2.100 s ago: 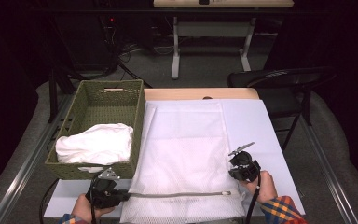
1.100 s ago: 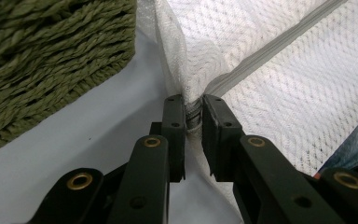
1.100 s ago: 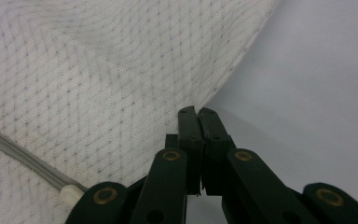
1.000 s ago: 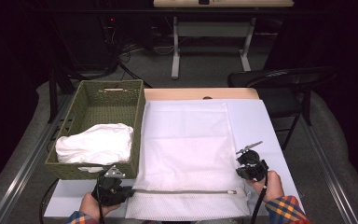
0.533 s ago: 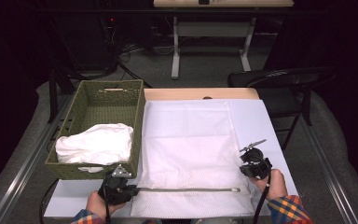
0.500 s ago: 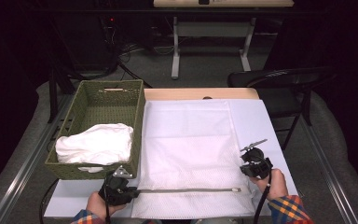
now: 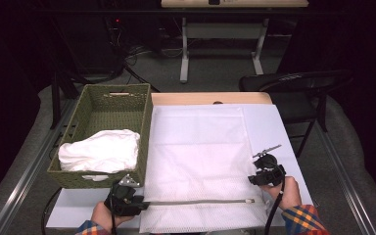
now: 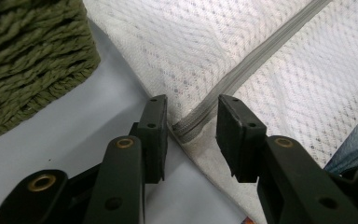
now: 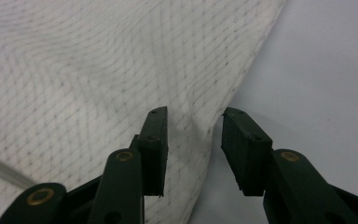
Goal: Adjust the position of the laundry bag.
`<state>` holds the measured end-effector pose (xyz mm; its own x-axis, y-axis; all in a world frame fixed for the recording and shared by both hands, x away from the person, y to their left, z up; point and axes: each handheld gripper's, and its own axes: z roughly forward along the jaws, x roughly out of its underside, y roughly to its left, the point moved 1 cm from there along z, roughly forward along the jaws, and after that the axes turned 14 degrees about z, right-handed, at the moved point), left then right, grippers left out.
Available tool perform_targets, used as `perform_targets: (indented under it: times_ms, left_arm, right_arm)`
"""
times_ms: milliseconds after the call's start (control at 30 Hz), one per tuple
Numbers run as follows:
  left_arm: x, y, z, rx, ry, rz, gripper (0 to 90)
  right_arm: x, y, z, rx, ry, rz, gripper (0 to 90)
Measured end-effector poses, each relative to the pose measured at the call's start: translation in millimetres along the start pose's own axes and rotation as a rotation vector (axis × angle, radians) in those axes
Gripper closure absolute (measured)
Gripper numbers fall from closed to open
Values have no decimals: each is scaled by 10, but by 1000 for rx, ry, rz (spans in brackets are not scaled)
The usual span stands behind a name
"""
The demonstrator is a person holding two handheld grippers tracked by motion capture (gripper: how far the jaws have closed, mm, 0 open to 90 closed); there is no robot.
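At mesh bag's (image 7: pixel 200 161) near corners, L tool (image 8: pixel 191 135) & R tool (image 9: pixel 193 140) just opened, gripping nothing

I see a white mesh bag (image 7: pixel 200 161) with a fine diamond weave and a grey zipper (image 7: pixel 196 201), lying on a pale blue-grey table cover (image 7: pixel 269 127). The woven basket (image 7: pixel 112 105) is olive green and holds a plain white cloth (image 7: pixel 100 152). My grippers' jaws are black with brass-coloured rivets, and the sleeve (image 7: pixel 303 220) looks like orange, blue and yellow plaid.
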<state>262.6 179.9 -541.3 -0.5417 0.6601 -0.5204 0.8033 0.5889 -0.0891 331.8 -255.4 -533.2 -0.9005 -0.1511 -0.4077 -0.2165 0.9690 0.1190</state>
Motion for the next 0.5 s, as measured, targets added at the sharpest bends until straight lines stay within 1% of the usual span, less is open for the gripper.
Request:
perform_targets:
  times_ms: [33,67,100,233,267,300,333,367,400,433,500]
  left_arm:
    - [0,0,1,-2,-5,-1,670]
    - [-1,-1,6,1,-4,-2,687]
    - [-3,-4,11,-1,-3,4,716]
    - [-20,-24,47,4,5,13,746]
    - [-23,-28,51,5,8,19,769]
    - [-25,-31,54,12,11,26,769]
    - [-25,-34,59,14,13,29,783]
    - [-24,-35,62,13,14,32,800]
    - [-23,-32,63,16,12,31,811]
    - [-23,-31,64,15,11,31,830]
    - [-27,-30,59,14,8,33,841]
  right_arm:
    - [-12,-3,16,7,-6,12,605]
    - [-22,-11,27,11,-5,10,606]
    - [-38,-31,47,15,-7,22,607]
    - [-49,-57,89,6,2,27,635]
    - [-51,-55,108,-6,7,23,678]
    - [-51,-55,108,-6,7,23,678]
    - [-53,-50,110,-3,12,25,708]
    - [-57,-49,109,-3,13,23,754]
    - [-56,-48,115,-7,10,23,781]
    - [-56,-44,115,-15,12,27,854]
    - [-54,-41,118,-22,12,27,868]
